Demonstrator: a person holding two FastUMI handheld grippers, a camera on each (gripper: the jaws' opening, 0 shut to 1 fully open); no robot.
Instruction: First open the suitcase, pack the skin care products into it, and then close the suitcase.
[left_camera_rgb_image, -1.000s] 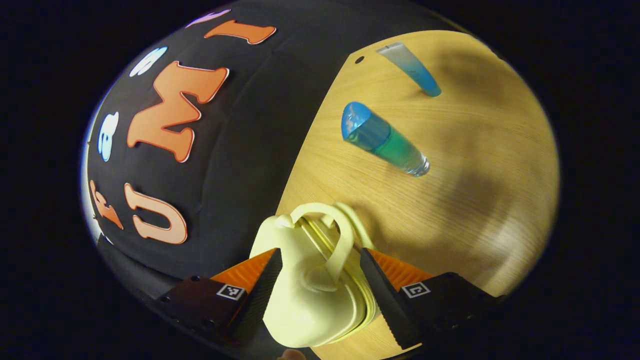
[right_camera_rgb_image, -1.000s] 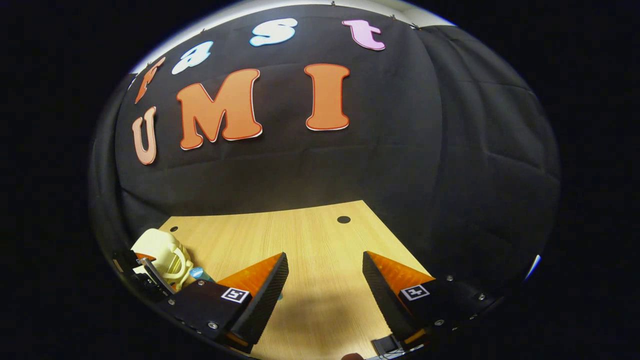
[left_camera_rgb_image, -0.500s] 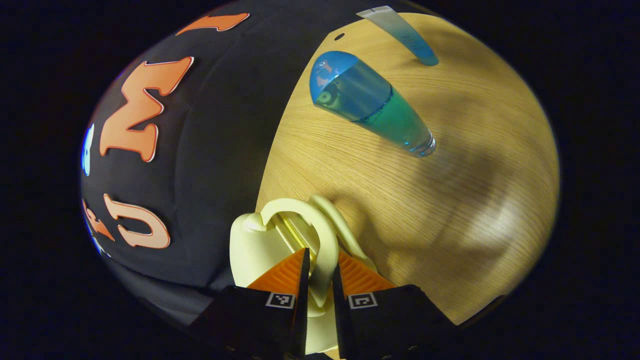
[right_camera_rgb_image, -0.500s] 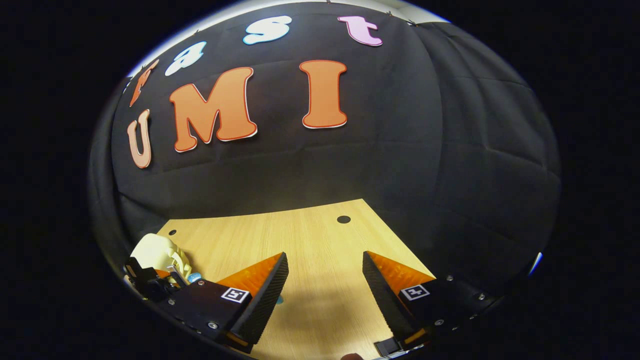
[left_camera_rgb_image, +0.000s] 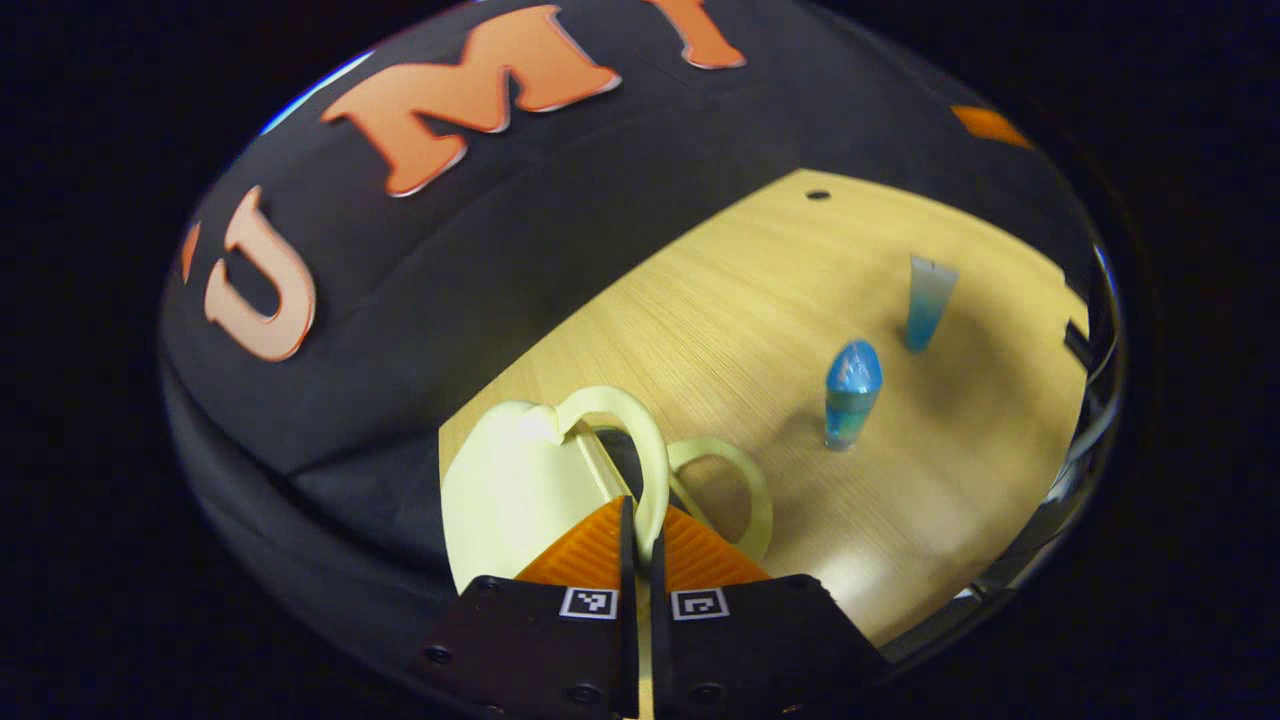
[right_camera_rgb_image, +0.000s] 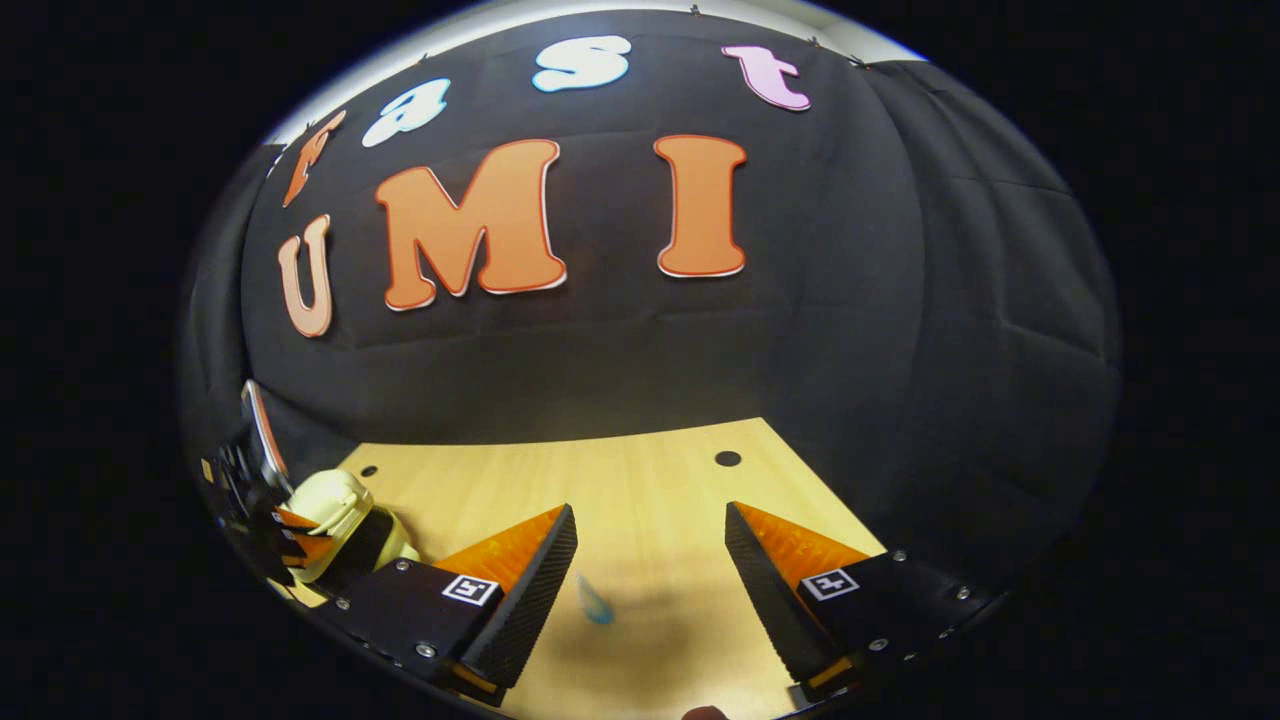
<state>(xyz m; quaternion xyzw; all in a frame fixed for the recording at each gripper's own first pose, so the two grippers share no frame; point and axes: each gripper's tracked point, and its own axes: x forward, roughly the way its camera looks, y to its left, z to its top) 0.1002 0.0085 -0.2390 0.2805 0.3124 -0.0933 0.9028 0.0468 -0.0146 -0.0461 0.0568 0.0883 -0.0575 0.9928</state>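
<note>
Suitcase (left_camera_rgb_image: 505, 490), small and pale yellow, sits low in the middle of the left gripper view, near the back edge of the wooden table (left_camera_rgb_image: 720, 300). Its top half is lifted a bit, and a dark gap shows between the two halves. Each half has a looped handle. The left gripper (left_camera_rgb_image: 637, 520) pinches the nearer handle (left_camera_rgb_image: 640, 450) between its two fingers, which are almost together. The other handle (left_camera_rgb_image: 740, 480) hangs free just to the right.

Over to the right of the frame a small bottle (left_camera_rgb_image: 852, 395) with a blue cap and greenish liquid stands up on the table. A blue tube (left_camera_rgb_image: 927, 302) stands a little higher in the frame, apart from the bottle.

In the right gripper view the right gripper (right_camera_rgb_image: 650, 545) is wide apart and holds nothing, with bare table between its fingers. A blurry blue thing (right_camera_rgb_image: 595, 600) shows low in that gap. At the lower left edge of this view the suitcase (right_camera_rgb_image: 335, 505) shows again, with the left gripper (right_camera_rgb_image: 285, 535) on it.
</note>
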